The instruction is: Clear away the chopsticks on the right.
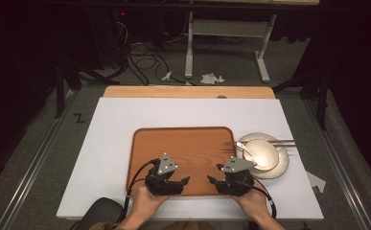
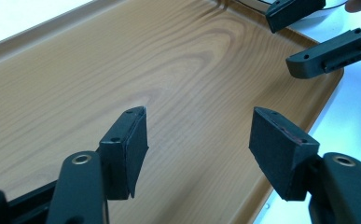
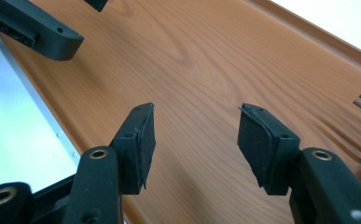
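Tray [image 1: 183,143] lies flat on the surface [image 1: 111,129], long axis left-right, bare. Left gripper [image 1: 185,181] and right gripper [image 1: 213,180] face each other over its near edge, jaws apart, empty.

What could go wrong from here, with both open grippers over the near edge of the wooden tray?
1. The left gripper and right gripper face each other closely; their jaws may collide.
2. The brown wooden tray touches the stacked beige plates; shifting it may push them.
3. The white spoon and brown chopsticks rest loosely there and may slide off.
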`<action>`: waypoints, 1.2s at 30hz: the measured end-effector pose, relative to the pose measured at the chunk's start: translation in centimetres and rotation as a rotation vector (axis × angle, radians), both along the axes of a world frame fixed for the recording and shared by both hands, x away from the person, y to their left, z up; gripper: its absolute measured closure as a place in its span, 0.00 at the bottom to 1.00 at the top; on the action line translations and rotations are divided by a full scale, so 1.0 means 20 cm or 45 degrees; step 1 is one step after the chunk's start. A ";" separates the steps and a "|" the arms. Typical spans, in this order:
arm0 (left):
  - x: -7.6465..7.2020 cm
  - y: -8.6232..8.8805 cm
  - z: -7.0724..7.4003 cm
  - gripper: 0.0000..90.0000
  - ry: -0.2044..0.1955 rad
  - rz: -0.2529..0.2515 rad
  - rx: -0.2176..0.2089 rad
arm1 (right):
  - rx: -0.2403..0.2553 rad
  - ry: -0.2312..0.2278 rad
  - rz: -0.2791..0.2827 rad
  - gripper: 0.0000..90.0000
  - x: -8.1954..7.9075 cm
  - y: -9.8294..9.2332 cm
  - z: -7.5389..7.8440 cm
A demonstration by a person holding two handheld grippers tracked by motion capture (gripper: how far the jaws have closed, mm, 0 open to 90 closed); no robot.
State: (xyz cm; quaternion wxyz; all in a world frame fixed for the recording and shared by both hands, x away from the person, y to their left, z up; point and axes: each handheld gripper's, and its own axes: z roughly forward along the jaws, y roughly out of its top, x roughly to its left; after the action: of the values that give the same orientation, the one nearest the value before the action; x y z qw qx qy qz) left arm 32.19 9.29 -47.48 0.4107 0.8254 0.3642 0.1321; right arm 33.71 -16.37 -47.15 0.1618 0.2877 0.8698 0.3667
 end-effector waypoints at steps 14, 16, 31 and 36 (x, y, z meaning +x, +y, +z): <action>-0.01 0.01 0.00 0.41 -0.002 0.007 -0.002 | 0.075 -0.065 0.032 0.51 -0.04 -0.03 0.07; -0.01 0.01 0.00 0.41 -0.006 0.005 -0.003 | 0.087 -0.084 0.037 0.51 -0.04 -0.04 0.08; 0.00 0.01 0.00 0.41 -0.003 0.009 -0.006 | 0.099 -0.093 0.010 0.49 -0.05 -0.11 0.15; 0.00 0.01 0.00 0.41 -0.004 0.012 -0.006 | 0.123 -0.108 0.002 0.48 -0.05 -0.14 0.17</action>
State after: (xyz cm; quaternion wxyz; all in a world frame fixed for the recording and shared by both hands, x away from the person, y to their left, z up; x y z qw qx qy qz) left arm 32.16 9.49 -47.39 0.4126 0.8225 0.3677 0.1343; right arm 32.77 -19.16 -43.78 0.1840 0.2787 0.8437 0.4203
